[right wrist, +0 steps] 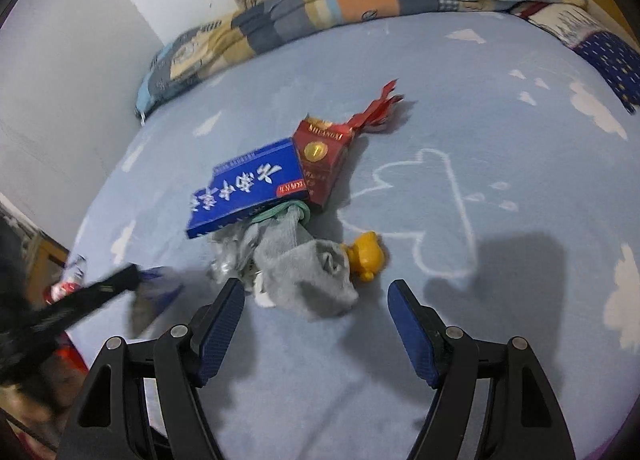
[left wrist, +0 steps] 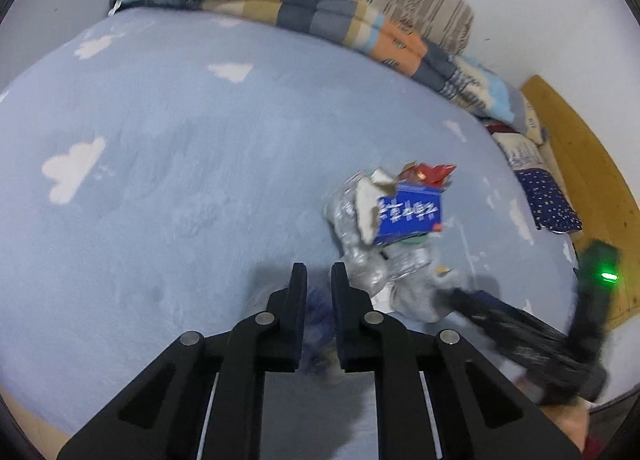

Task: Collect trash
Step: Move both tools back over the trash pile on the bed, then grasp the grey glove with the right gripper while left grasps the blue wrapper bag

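Hovering my right gripper wide open over the trash pile, I had the soft grey sock lined up between the fingers. My left gripper was pinched nearly shut on something blurry and bluish, couldn't tell what. The stiff blue box leaned on crinkly foil, mid-bedsheet.

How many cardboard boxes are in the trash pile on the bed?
2: a blue box lying on top of the pile and a red box touching its far right end. Others may be hidden underneath.
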